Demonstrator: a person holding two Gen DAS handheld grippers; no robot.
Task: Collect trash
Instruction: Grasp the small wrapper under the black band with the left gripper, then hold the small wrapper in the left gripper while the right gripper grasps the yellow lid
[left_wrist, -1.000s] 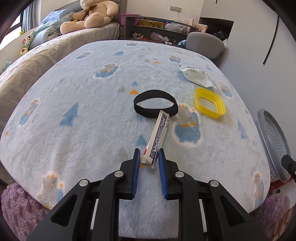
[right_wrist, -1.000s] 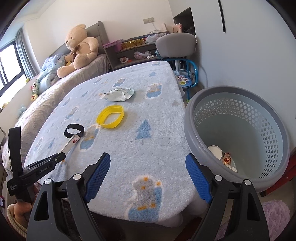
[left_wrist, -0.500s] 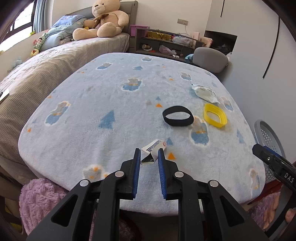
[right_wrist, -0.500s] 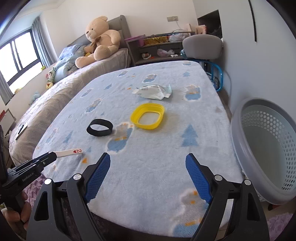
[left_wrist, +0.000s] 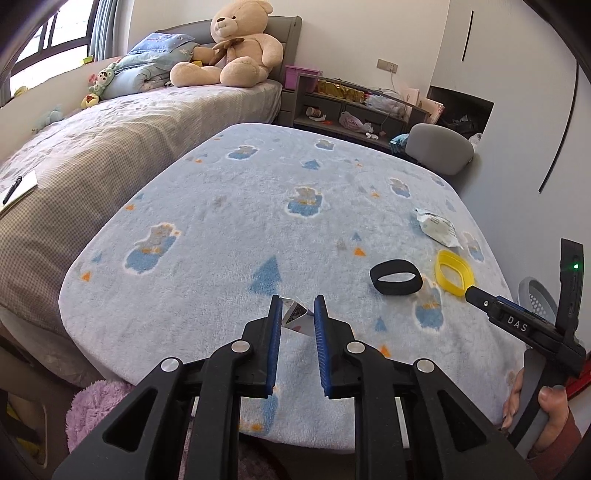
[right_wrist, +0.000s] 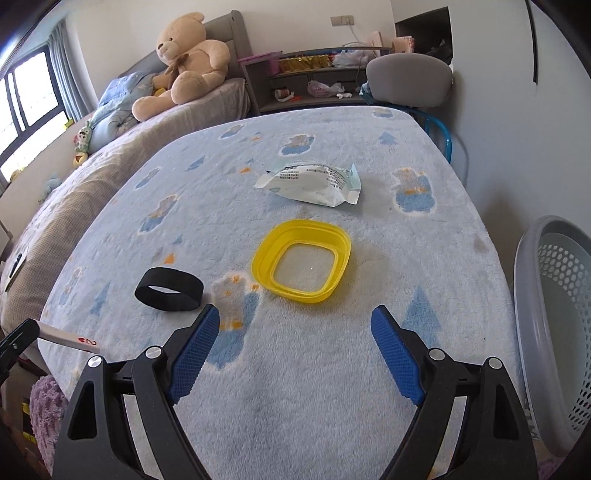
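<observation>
My left gripper (left_wrist: 297, 306) hangs over the near edge of the blue fleece-covered table (left_wrist: 221, 221), its jaws closing tight on a playing card (left_wrist: 293, 315). The right wrist view shows that card (right_wrist: 74, 338) sticking out at the far left, red heart face up. My right gripper (right_wrist: 295, 314) is over the table's near part, jaws opening, nothing between them. Just beyond it lies a yellow plastic ring (right_wrist: 266, 258), with a black band (right_wrist: 147, 291) to its left and a white packet (right_wrist: 314, 181) farther back.
A grey perforated basket (right_wrist: 554, 295) stands on the floor off the table's right edge. A bed with a large teddy bear (right_wrist: 184, 55) runs along the left, and a grey chair (right_wrist: 408, 79) stands at the far end. A purple rug (left_wrist: 96, 406) lies below the near edge.
The left gripper lifted the card off the blanket and drew back toward the near edge. The right gripper swung left, away from the basket, to face the yellow ring.
</observation>
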